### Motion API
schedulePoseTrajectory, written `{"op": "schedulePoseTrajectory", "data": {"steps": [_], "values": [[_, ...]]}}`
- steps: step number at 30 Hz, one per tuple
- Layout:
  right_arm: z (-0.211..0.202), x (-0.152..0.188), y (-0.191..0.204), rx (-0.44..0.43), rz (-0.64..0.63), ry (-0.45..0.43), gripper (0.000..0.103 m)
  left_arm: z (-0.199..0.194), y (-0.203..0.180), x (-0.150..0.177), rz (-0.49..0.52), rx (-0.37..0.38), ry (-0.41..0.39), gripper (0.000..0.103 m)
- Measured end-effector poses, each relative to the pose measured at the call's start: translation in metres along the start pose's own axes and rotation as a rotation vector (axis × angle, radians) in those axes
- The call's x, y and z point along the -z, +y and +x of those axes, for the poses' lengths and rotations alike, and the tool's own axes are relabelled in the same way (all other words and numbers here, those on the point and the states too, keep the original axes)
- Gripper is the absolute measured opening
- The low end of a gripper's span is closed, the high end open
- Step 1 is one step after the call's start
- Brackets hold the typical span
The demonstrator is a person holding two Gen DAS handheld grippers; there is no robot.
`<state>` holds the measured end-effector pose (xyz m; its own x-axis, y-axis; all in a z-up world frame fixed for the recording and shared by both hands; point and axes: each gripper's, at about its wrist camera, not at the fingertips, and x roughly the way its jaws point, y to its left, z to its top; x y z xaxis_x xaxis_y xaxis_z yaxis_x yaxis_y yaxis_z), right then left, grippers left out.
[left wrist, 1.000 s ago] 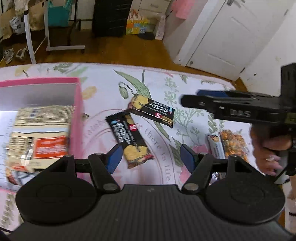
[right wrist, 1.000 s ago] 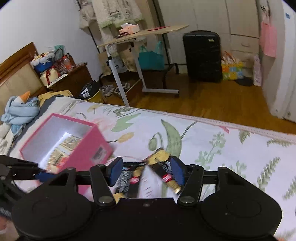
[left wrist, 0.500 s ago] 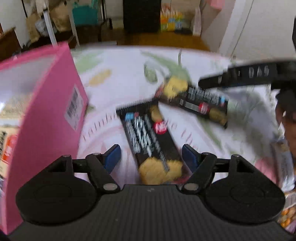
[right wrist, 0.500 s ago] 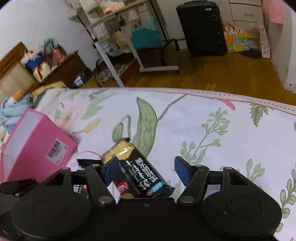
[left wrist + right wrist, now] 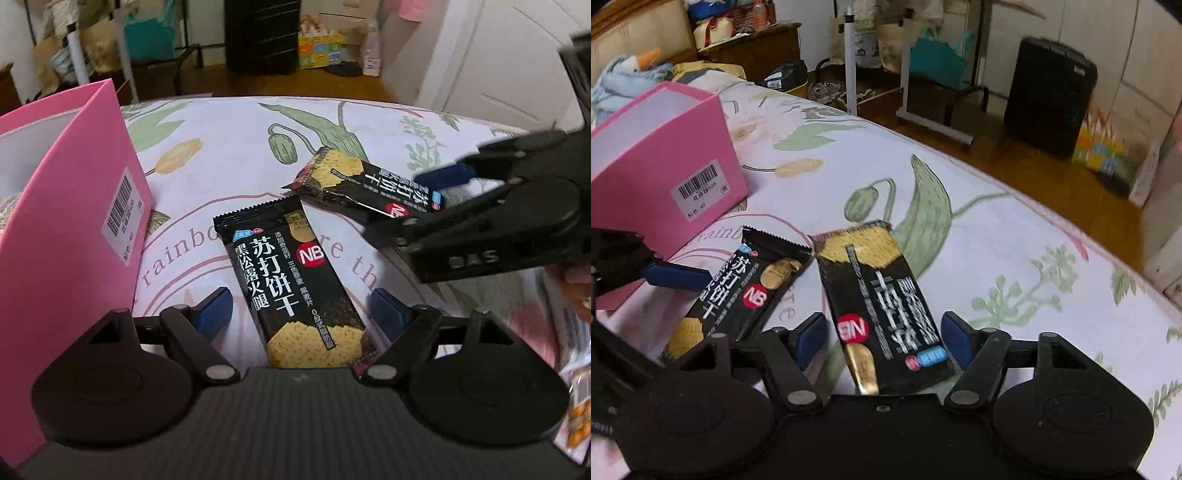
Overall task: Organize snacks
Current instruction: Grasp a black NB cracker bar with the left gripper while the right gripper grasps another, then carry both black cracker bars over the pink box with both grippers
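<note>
Two black cracker packets lie on the flowered bedsheet. In the left wrist view one packet (image 5: pixel 291 280) lies flat between the blue pads of my left gripper (image 5: pixel 301 310). Its jaws are opening and the pads stand clear of the packet's sides. In the right wrist view the second packet (image 5: pixel 882 302) lies between the pads of my right gripper (image 5: pixel 884 338), whose jaws are also opening without touching it. The first packet (image 5: pixel 738 295) lies just to its left. A pink box (image 5: pixel 74 221) stands open-topped to the left of both packets.
The right gripper's black body (image 5: pixel 498 236) reaches in from the right over the second packet (image 5: pixel 369 184), held by a person's hand (image 5: pixel 569 273). An orange snack bag (image 5: pixel 576 417) lies at the far right. Beyond the bed's edge are wooden floor and a black suitcase (image 5: pixel 1049 96).
Both grippers have come down close over the sheet, each with a black packet between its pads. Both sets of jaws have widened. The pink box has shifted to the left edge of the views.
</note>
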<state>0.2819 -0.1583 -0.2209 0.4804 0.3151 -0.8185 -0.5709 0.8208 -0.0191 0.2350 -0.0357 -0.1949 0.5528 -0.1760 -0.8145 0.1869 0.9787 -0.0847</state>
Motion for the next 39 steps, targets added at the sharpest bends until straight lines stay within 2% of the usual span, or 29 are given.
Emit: {"op": "schedulePoseTrajectory", "data": {"steps": [4,6,8,10,12,18,23,27,32,39], "values": [[0.006,-0.004,-0.001,0.020,0.017,-0.032,0.083,0.001,-0.002,0.003,0.026,-0.010,-0.025,0.081],[0.003,-0.004,-0.003,0.011,0.034,-0.050,0.067,0.000,-0.004,0.004,0.037,-0.014,-0.038,0.079],[-0.004,-0.001,-0.003,0.008,0.062,-0.055,0.062,-0.002,-0.005,0.003,0.039,-0.023,-0.041,0.067],[-0.009,0.003,-0.003,0.016,0.111,-0.052,0.062,-0.004,-0.006,0.000,0.043,-0.019,-0.019,0.061],[-0.019,0.012,-0.002,0.020,0.169,-0.054,0.062,-0.005,-0.004,-0.005,0.036,-0.003,0.005,0.060],[-0.046,0.040,0.002,0.126,0.345,-0.056,0.062,-0.014,-0.004,-0.009,0.026,0.038,0.041,0.059],[-0.066,0.058,0.006,0.137,0.467,-0.054,0.062,-0.031,-0.011,-0.005,0.060,0.061,0.044,0.059],[-0.079,0.061,0.013,0.143,0.478,-0.054,0.061,-0.048,-0.012,0.001,0.070,0.105,0.051,0.059],[-0.098,0.074,0.019,0.103,0.541,-0.074,0.061,-0.079,-0.017,0.009,0.121,0.126,0.022,0.059],[-0.123,0.080,0.053,0.058,0.465,-0.042,0.061,-0.124,-0.008,0.020,0.132,0.216,0.010,0.059]]}}
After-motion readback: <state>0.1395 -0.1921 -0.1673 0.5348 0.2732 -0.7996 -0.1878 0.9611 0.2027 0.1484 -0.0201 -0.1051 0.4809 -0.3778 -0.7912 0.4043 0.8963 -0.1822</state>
